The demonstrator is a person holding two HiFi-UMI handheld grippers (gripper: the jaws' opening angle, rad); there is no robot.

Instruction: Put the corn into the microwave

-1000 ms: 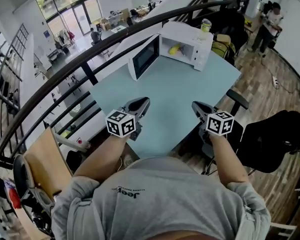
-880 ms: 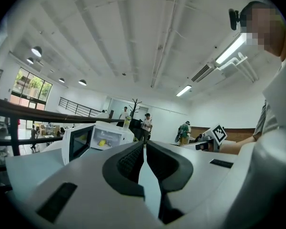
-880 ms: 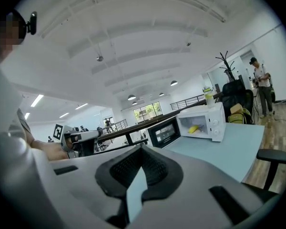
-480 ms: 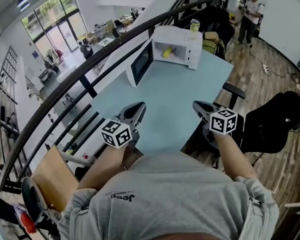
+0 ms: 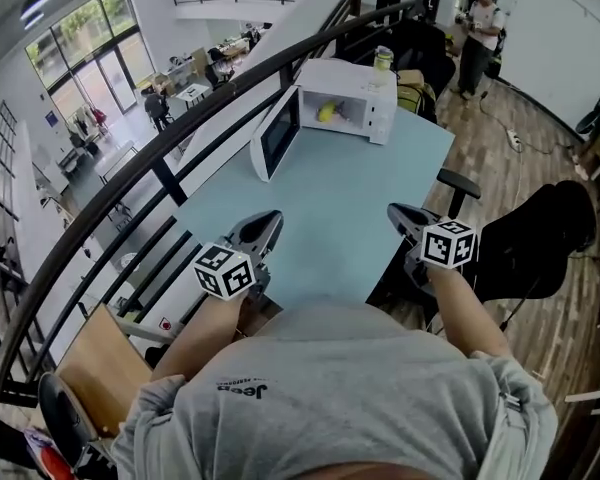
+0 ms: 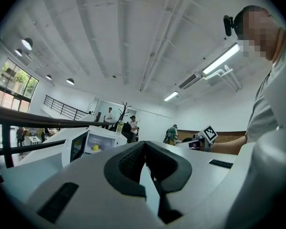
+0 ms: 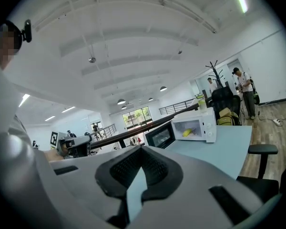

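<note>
Far edge of the light-blue table [image 5: 350,198]: white microwave [image 5: 352,74], door [image 5: 277,134] swung open to the left, yellow corn [image 5: 326,112] lying inside the cavity. Near edge: left gripper [image 5: 268,218] and right gripper [image 5: 397,212], well apart, each with jaws pressed together on nothing, both pointed toward the microwave.

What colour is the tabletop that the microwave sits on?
Light blue. The tabletop shows best in the head view, under the white microwave.
</note>
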